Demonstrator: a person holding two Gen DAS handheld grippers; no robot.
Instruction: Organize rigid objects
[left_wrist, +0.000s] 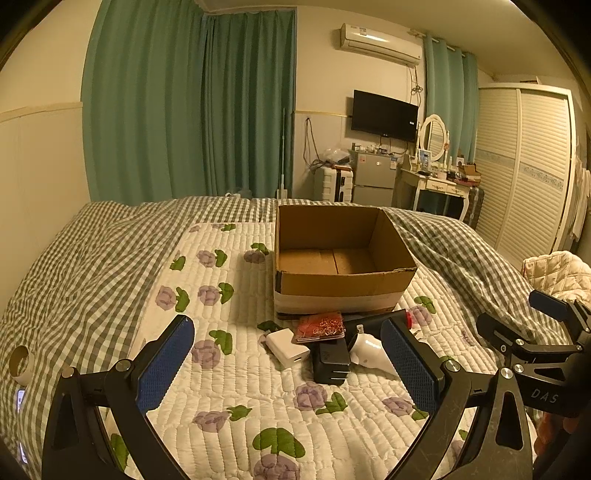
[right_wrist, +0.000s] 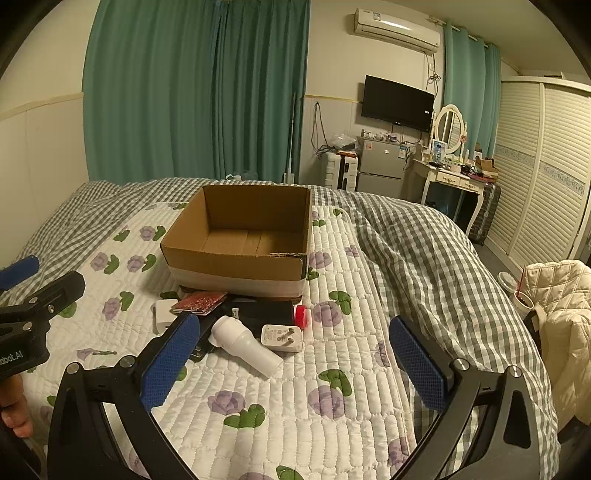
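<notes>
The bed (left_wrist: 110, 258) fills both views, a flowered quilt (left_wrist: 236, 373) laid over its checked cover. On the quilt, at twelve o'clock from both grippers, stands an open cardboard box (left_wrist: 340, 288) with nothing seen inside it. Touching or just beside its near wall lies the pile to be sorted: a black box (left_wrist: 330, 362), a white tube-shaped device (right_wrist: 245, 345) lying on its side, a white charger (left_wrist: 286, 347) at nine o'clock of the pile, a white plug (right_wrist: 280, 338) at three o'clock, a red card (left_wrist: 320, 328) on top, and a small red cap (right_wrist: 301, 315).

The left gripper (left_wrist: 288, 369) and right gripper (right_wrist: 295, 360) both hang over the quilt, jaws spread wide, grasping nothing.

Sorting looks not yet begun; this seems the approach step. The next move likely calls for lowering one claw around a single item, perhaps the tube, clenching, then lifting it over the box wall.
</notes>
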